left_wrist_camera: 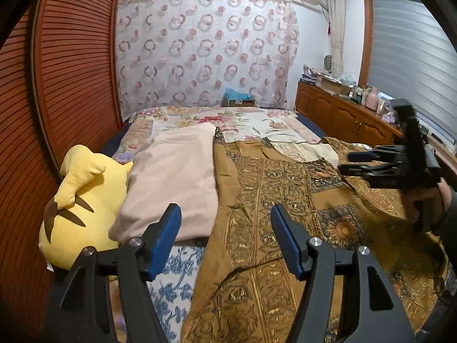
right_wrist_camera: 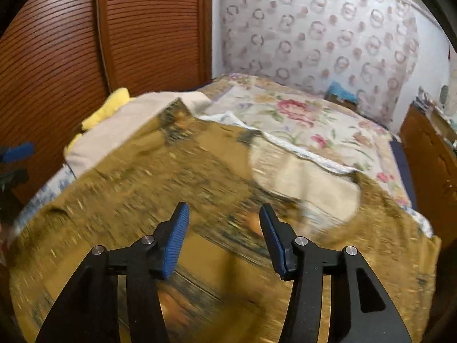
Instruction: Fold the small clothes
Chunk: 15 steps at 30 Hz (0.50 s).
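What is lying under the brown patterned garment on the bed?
The brown garment lies on the flowered bedspread, and its left edge overlaps the pink cloth. Anything directly beneath it is hidden.

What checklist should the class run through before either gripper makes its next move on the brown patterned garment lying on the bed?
1. Left gripper open and empty: ok.
2. Right gripper open and empty: ok.
3. Brown patterned garment spread on the bed: ok, though a lower flap looks turned over.
4. Garment free of the pink pillow: cannot tell; their edges meet.
5. Yellow plush toy off the garment: ok.
6. Right wrist view sharp enough to pick a grasp point: not ok, blurred.
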### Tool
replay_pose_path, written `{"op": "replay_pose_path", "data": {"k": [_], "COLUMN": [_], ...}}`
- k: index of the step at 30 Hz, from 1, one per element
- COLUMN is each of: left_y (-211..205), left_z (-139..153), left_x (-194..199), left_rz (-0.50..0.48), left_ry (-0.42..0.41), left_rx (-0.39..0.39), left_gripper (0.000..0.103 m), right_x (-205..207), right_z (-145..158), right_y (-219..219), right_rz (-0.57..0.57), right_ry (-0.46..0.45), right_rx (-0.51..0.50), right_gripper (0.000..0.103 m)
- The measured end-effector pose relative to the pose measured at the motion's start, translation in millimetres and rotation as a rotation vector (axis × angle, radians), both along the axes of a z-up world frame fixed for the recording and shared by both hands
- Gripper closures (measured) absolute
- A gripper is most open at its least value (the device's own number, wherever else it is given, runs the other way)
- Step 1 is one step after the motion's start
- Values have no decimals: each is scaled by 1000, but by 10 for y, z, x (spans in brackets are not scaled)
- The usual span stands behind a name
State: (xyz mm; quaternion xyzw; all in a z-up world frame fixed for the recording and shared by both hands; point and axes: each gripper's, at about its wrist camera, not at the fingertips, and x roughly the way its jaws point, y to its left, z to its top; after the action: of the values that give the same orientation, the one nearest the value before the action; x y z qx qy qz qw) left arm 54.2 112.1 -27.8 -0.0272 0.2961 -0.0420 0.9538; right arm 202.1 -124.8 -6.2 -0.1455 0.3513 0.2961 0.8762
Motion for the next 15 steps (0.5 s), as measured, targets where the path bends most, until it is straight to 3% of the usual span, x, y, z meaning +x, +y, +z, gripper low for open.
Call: {"op": "replay_pose_path", "data": {"k": [9, 15], "left_y": [-100, -166], "left_z": [-54, -129], "left_x": [395, 753], "left_rz": [-23, -67], "left_ry": [33, 79], "left_rx": [34, 62], "left_gripper": [39, 39], "right_x": [-57, 1], "right_z": [-220, -469], "right_y": [-940, -1230], "right_rz": [-79, -122], "right_ry": [31, 90], "right_rx": [-69, -84], "right_gripper": [51, 51]}}
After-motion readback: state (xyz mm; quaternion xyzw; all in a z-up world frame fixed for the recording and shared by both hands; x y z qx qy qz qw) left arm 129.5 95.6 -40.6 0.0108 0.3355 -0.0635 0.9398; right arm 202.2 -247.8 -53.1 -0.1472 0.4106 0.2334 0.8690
